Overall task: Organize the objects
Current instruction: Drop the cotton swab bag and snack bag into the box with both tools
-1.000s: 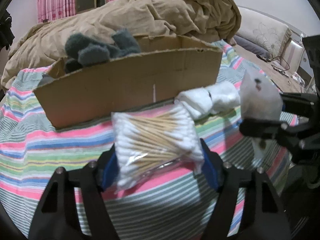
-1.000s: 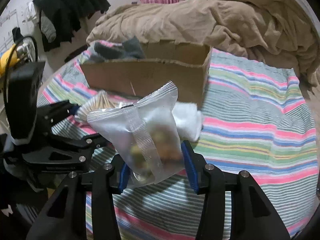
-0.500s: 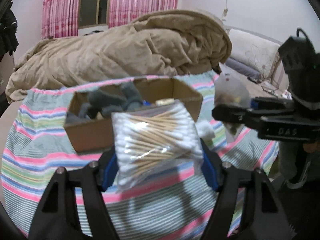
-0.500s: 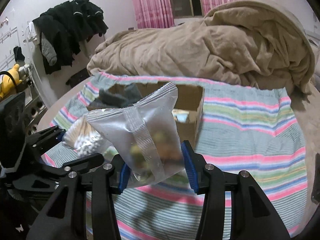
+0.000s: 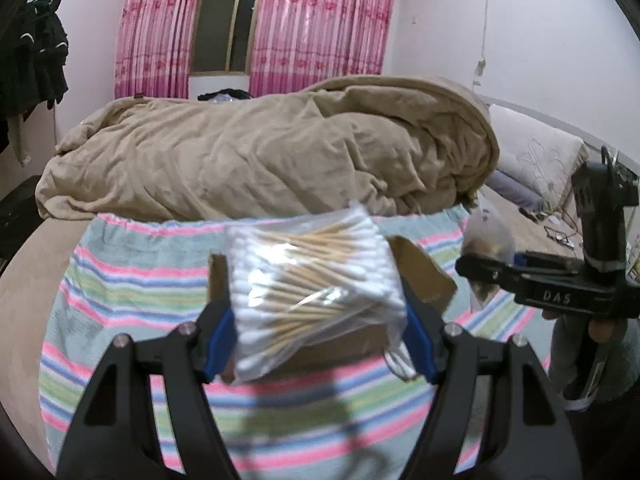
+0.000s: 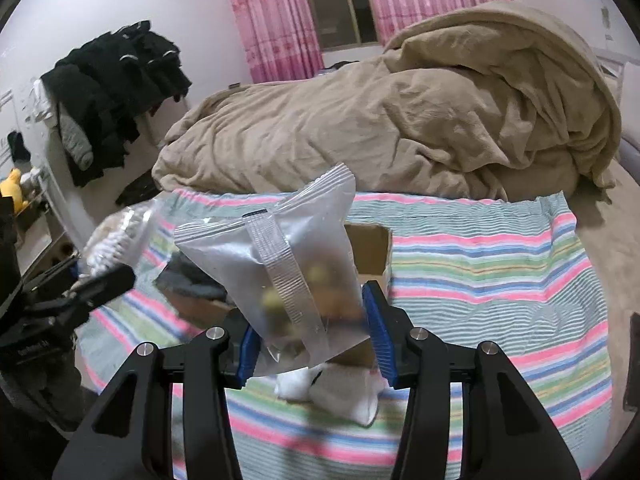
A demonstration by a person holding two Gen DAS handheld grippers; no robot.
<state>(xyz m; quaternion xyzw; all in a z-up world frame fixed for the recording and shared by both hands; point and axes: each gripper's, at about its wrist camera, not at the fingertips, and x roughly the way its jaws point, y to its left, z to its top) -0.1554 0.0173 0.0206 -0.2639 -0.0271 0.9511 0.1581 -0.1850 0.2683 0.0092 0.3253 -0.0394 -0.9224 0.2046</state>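
Gripping a swab bag (image 5: 316, 284), the left claw (image 5: 318, 332) has its blue pads pressed against both sides of the pack, which stands up between the fingers. The right claw (image 6: 314, 340) is likewise clamped on a snack pouch (image 6: 288, 280), its sealed end pointing up and away from the fingers. Just beyond and below each claw sits the box (image 5: 424, 276), open at the top; from the right wrist view a dark cloth (image 6: 192, 280) shows inside it, to the left of the pouch. Nearer than the box, directly under the right claw, a white sock (image 6: 340, 392) lies on the striped sheet (image 6: 500, 280). Past the box, a tan quilt (image 5: 260, 152) is heaped across the bed.

A second ago both claws were low, with the box wall filling the view ahead; now they have risen, so the box lies below them and its opening is visible. My read is that both loads have been lifted clear of the sheet and carried toward the box mouth. What probably remains is to bring each load over the opening and release, and the sock still needs collecting.
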